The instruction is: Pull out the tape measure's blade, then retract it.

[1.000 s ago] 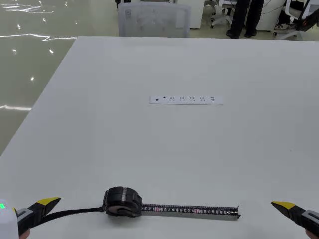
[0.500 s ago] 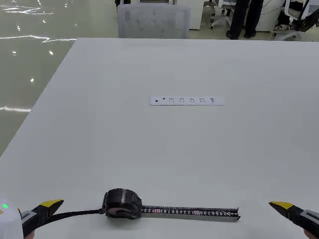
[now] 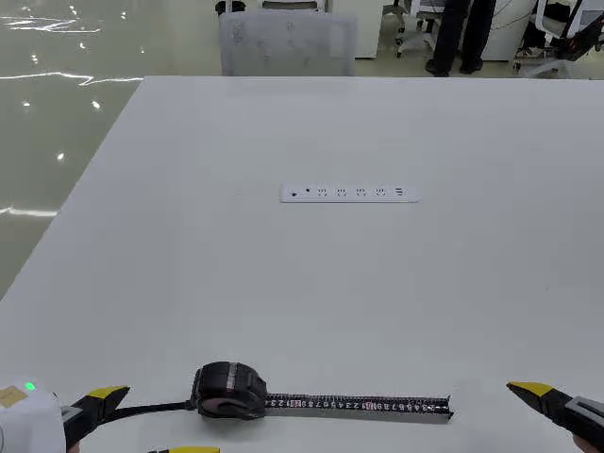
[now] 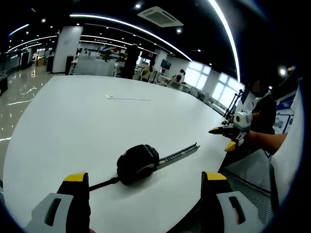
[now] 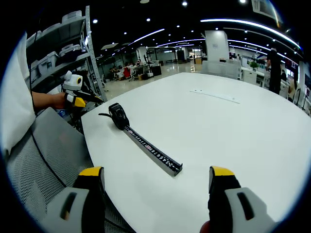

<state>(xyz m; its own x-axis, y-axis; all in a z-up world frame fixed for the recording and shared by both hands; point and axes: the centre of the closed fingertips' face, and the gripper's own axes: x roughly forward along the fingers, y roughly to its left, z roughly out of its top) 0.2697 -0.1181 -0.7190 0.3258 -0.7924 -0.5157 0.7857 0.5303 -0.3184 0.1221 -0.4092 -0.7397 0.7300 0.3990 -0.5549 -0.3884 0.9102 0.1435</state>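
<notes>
A black tape measure [image 3: 229, 390] lies near the table's front edge, its blade [image 3: 359, 406] pulled out to the right and flat on the table, a black strap trailing left. My left gripper [image 3: 132, 425] sits open at the lower left, just short of the strap's end. In the left gripper view the tape measure [image 4: 137, 163] lies ahead between the yellow-tipped jaws of the left gripper [image 4: 141, 179]. My right gripper [image 3: 533, 389] stands open at the lower right, apart from the blade's tip. The right gripper [image 5: 154, 174] looks onto the blade's end [image 5: 176, 168] and the case [image 5: 118, 115].
A white power strip [image 3: 349, 193] lies flat in the middle of the white table [image 3: 302, 283]. A grey chair back [image 3: 288, 42] stands at the far edge, with people's legs and office chairs beyond. Shiny floor runs along the left.
The left gripper has shifted slightly right and down toward the strap; a second yellow tip shows now at the bottom edge. Tape measure and right gripper have hardly moved.
</notes>
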